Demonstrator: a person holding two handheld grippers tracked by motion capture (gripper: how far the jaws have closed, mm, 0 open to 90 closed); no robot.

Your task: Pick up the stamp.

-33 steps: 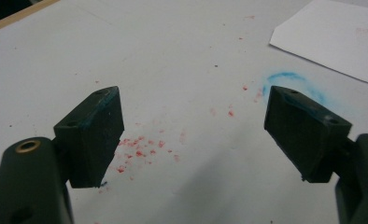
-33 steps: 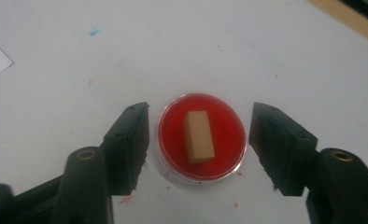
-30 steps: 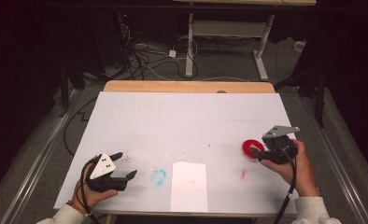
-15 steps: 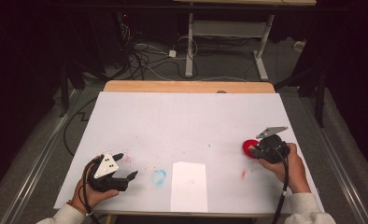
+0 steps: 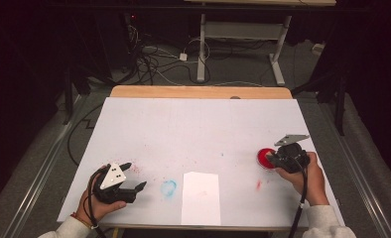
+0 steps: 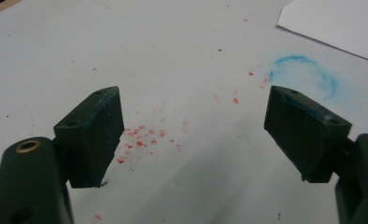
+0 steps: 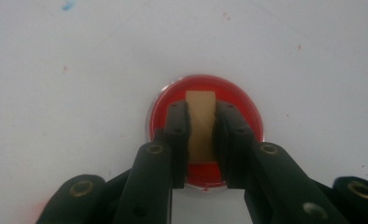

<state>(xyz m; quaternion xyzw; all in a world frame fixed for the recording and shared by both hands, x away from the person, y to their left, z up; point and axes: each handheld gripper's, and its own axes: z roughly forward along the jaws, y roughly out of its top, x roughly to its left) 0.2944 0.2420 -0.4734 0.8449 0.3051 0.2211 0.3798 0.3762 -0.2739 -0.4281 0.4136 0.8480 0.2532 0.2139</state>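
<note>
Stamp block (image 7: 200, 122), a tan wooden piece, stands in the round red ink pad (image 7: 240, 100) at the counter's (image 5: 198, 124) right side, and our right claw (image 7: 201, 123) has just been closing on it, its jaws now clamped on either flank. Its long axis runs straight away from the claw. Our left claw (image 6: 191, 130) rests well apart with jaws wide, near the white paper (image 5: 200, 197) that we judge comes next.

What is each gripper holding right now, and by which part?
The right gripper clamps a tan block by its two sides, over the red dish. The left gripper is open, holding nothing.
</note>
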